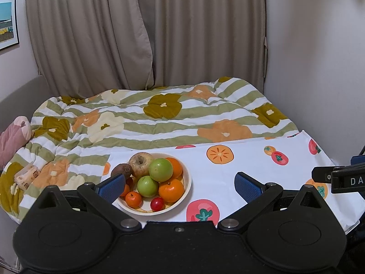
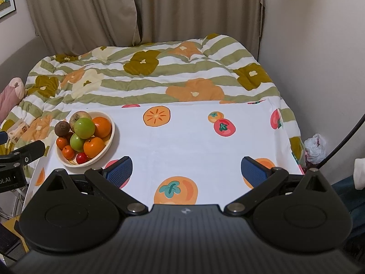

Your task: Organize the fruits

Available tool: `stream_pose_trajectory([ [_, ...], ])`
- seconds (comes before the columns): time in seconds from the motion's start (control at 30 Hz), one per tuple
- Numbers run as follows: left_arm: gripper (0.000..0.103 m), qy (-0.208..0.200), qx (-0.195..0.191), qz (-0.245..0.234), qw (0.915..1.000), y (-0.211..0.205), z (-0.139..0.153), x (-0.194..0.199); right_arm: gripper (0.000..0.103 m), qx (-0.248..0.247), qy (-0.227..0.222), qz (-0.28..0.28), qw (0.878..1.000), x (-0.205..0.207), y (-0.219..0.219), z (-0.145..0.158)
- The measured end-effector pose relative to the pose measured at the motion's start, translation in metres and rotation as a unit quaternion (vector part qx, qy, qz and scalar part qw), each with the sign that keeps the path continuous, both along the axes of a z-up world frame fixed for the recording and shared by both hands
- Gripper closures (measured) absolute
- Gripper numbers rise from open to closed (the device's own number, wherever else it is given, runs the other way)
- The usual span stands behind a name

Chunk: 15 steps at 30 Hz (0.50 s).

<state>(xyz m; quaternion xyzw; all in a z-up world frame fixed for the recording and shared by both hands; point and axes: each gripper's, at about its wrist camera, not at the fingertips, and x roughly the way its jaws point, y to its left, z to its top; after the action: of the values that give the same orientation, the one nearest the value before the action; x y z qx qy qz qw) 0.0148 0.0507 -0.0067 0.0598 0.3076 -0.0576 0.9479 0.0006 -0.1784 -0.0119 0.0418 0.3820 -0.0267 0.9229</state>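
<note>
A cream bowl (image 1: 186, 188) (image 2: 109, 145) stands on the left of a table covered with a white fruit-print cloth (image 1: 239, 166) (image 2: 187, 137). It is heaped with two green apples (image 1: 160, 170) (image 2: 84, 127), several oranges (image 1: 171, 190) (image 2: 101, 123), a brownish pear (image 1: 140, 161), a dark brown fruit (image 1: 122, 170) (image 2: 62, 128) and a small red fruit (image 1: 157, 203) (image 2: 81, 158). My left gripper (image 1: 180, 186) is open and empty, just in front of the bowl. My right gripper (image 2: 187, 170) is open and empty over the cloth's front middle, right of the bowl.
A bed with a floral striped quilt (image 1: 159, 118) (image 2: 148, 75) lies behind the table, curtains and walls beyond. A pink pillow (image 1: 13, 137) and a tissue pack (image 1: 26, 175) lie on the left. A white plastic bag (image 2: 316, 147) sits right of the table.
</note>
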Motion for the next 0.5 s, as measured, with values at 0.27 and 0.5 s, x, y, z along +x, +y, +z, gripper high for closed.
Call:
stream_pose_trajectory([
  [0.27, 0.0, 0.001, 0.0, 0.002, 1.0, 0.0037, 0.0012, -0.0035, 0.0, 0.0, -0.001, -0.001, 1.0, -0.0003, -0.0001, 0.0002],
  [0.5, 0.0, -0.001, -0.002, 0.001, 1.0, 0.0049, 0.0025, -0.006, 0.0, 0.0, -0.002, -0.001, 1.0, -0.0029, 0.0007, 0.0011],
])
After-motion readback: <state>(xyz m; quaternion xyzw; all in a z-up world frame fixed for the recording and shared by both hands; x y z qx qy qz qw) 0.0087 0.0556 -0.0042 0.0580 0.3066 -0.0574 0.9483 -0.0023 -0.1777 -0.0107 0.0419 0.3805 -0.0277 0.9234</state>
